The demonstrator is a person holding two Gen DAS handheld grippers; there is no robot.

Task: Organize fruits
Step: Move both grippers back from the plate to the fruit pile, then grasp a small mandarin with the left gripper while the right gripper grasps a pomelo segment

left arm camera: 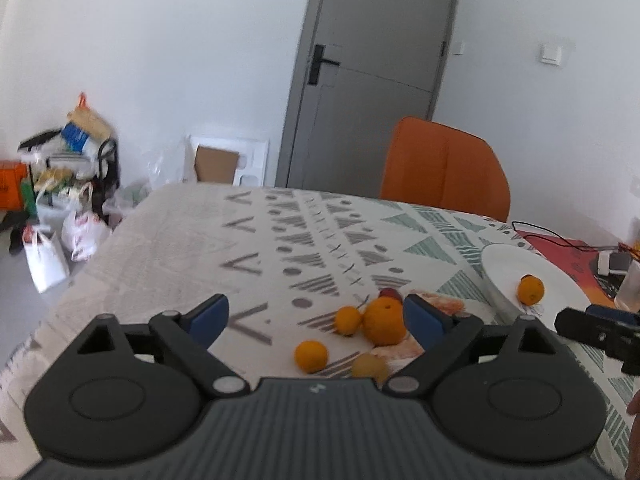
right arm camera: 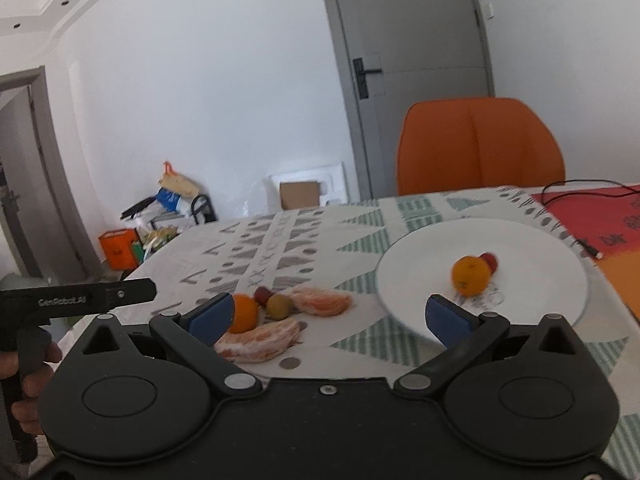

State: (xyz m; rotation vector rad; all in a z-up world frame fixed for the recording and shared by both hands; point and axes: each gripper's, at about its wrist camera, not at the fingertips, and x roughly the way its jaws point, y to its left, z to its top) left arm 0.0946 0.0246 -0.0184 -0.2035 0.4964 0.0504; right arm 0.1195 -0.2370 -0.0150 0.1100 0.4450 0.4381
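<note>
Two grippers are observed above the patterned tablecloth [left arm camera: 168,240], both with jaws spread wide and nothing held between the blue pads. Nearest the left gripper [left arm camera: 316,320], a small orange [left arm camera: 311,356] and a yellowish fruit [left arm camera: 369,366] are seen loose on the cloth, with a second small orange [left arm camera: 347,320] and a large orange [left arm camera: 385,321] just beyond; a reddish fruit [left arm camera: 390,293] is partly hidden behind the large one. Before the right gripper [right arm camera: 328,318], peeled citrus segments [right arm camera: 260,342] are noted lying on the cloth. Farther right, a white plate [right arm camera: 532,248] is found holding one orange [right arm camera: 470,275] with a small red fruit [right arm camera: 490,261] touching it. An orange chair [right arm camera: 480,144] and a grey door [right arm camera: 408,60] are recorded beyond the table. It is judged that gathering is only begun. For a sound pick, the nearest small orange should be centred between the left pads before closure, approached so that neighbouring fruit is not nudged into rolling, and gripped gently.
</note>
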